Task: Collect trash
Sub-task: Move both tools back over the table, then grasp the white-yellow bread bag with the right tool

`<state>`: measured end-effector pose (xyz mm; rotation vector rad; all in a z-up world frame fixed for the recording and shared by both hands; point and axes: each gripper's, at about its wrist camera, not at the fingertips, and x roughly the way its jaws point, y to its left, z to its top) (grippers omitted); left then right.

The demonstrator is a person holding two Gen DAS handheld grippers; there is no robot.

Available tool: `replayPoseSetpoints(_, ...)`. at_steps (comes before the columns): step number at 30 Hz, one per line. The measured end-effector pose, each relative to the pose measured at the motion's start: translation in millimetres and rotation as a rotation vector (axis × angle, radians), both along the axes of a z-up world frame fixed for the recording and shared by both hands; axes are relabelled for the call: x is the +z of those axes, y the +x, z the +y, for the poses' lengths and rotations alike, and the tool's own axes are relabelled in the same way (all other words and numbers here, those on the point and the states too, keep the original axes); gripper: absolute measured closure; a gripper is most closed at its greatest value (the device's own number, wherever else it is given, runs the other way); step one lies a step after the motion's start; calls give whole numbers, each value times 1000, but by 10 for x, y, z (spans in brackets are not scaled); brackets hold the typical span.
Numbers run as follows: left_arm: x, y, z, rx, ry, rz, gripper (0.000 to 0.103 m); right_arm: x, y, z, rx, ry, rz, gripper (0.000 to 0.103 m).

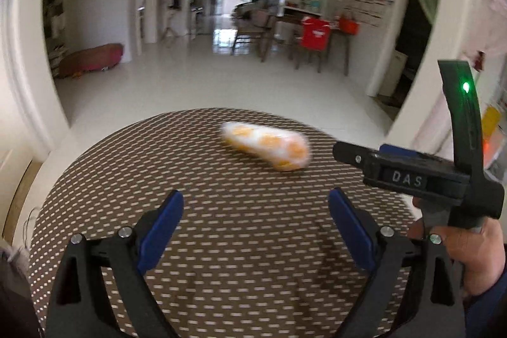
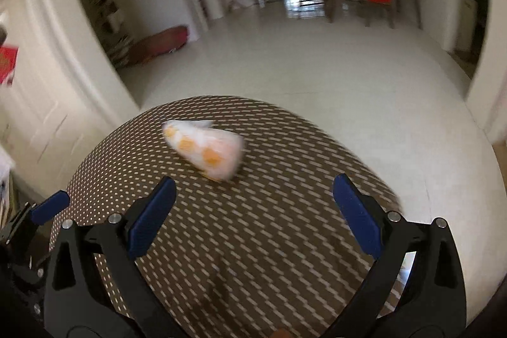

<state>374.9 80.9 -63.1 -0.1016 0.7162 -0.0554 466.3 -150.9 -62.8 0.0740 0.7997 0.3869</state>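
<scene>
A white plastic wrapper with orange patches (image 1: pixel 266 144) lies on the round brown patterned table (image 1: pixel 221 258); it also shows in the right wrist view (image 2: pixel 206 149). My left gripper (image 1: pixel 255 205) is open and empty above the table, short of the wrapper. My right gripper (image 2: pixel 253 190) is open and empty, with the wrapper just beyond its left finger. The right gripper's body (image 1: pixel 421 176), held in a hand, shows at the right of the left wrist view, beside the wrapper. Both views are blurred.
The table (image 2: pixel 253 243) stands on a pale tiled floor (image 1: pixel 221 84). Dining chairs and a table with a red shirt (image 1: pixel 313 34) stand far behind. A dark red cushion (image 1: pixel 92 59) lies by the left wall. White door frames flank both sides.
</scene>
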Motion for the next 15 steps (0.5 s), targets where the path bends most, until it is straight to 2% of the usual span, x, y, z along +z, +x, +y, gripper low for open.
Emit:
replayPoseSetpoints(3, -43, 1, 213, 39, 0, 17, 12, -84, 198, 326, 51, -62, -5, 6)
replayPoseSetpoints(8, -115, 3, 483, 83, -17, 53, 12, -396, 529, 815, 146, -204, 14, 8)
replayPoseSetpoints(9, -123, 0, 500, 85, -15, 57, 12, -466, 576, 861, 165, -211, 31, 13)
replayPoseSetpoints(10, -165, -63, 467, 84, -13, 60, 12, -514, 599, 873, 176, -208, 53, 36)
replayPoseSetpoints(11, -179, -67, 447, 84, -8, 66, 12, -549, 611, 854, 176, -200, 65, 49)
replayPoseSetpoints(15, -161, 29, 367, 64, -13, 76, 12, -514, 467, 569, 175, -95, 61, 55)
